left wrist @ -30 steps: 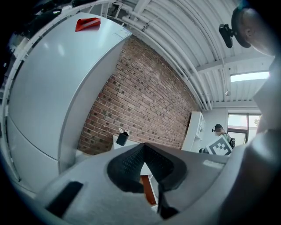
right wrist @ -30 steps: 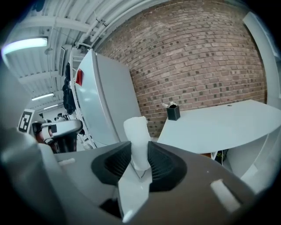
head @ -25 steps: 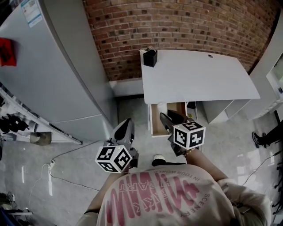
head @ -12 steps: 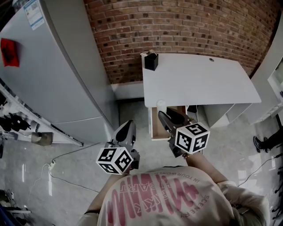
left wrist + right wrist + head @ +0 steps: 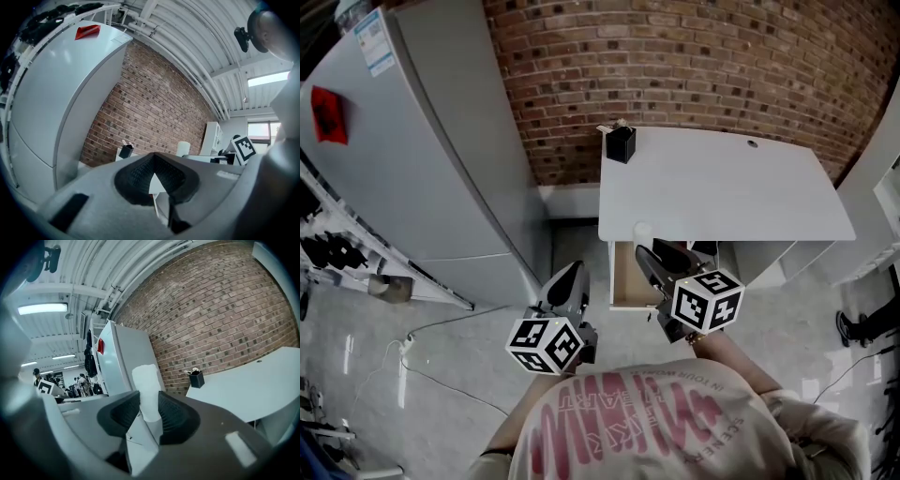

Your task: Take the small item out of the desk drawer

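A small white cylinder (image 5: 643, 231) stands upright in my right gripper (image 5: 649, 247), whose jaws are shut on its lower part. It hangs at the front left edge of the white desk (image 5: 750, 187), above the open wooden drawer (image 5: 627, 281). In the right gripper view the cylinder (image 5: 146, 390) sticks up between the black pads (image 5: 176, 420). My left gripper (image 5: 566, 278) hangs left of the drawer over the floor, shut with nothing in it. From the left gripper view (image 5: 154, 165) the cylinder (image 5: 183, 148) shows to the right.
A black holder (image 5: 620, 143) sits on the desk's far left corner against the brick wall (image 5: 694, 56). A tall grey cabinet (image 5: 422, 150) fills the left. Cables (image 5: 441, 323) lie on the floor. White shelving (image 5: 872, 216) stands right of the desk.
My right gripper has carried the white cylinder a little farther from the drawer toward the desk's edge. The left gripper has barely moved. The head view has shifted slightly.
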The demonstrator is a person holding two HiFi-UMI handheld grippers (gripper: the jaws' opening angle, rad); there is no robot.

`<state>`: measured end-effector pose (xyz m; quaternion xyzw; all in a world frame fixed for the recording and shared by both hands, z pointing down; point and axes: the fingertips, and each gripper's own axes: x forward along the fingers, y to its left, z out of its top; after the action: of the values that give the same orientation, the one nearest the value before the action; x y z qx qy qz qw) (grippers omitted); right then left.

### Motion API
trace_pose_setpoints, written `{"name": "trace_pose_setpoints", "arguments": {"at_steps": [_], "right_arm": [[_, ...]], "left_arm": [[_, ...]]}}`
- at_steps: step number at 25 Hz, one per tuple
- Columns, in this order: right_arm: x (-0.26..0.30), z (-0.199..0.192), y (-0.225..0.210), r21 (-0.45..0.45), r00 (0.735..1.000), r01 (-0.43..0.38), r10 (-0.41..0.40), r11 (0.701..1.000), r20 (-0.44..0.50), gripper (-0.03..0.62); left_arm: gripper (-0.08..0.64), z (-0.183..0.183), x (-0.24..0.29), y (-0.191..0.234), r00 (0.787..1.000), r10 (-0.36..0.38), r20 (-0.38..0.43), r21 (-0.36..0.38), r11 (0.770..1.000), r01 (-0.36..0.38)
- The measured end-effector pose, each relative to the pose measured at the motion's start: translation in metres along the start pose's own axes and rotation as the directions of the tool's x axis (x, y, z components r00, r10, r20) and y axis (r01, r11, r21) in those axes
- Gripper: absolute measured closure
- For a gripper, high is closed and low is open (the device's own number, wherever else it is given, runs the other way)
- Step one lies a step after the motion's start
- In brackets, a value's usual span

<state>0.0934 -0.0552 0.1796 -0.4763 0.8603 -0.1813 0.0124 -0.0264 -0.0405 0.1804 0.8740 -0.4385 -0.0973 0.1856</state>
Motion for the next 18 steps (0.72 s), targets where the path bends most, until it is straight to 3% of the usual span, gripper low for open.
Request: {"name": "trace_pose_setpoints", "arguments": {"at_steps": [18], "right_arm": [[-0.08, -0.001, -0.081, -0.018, 0.997, -0.034, 0.033, 0.999, -0.067, 0.456]], "left_arm": [[0.557, -0.058, 0.046, -0.094, 0.999, 0.053, -0.003, -0.04, 0.998, -0.053]]}}
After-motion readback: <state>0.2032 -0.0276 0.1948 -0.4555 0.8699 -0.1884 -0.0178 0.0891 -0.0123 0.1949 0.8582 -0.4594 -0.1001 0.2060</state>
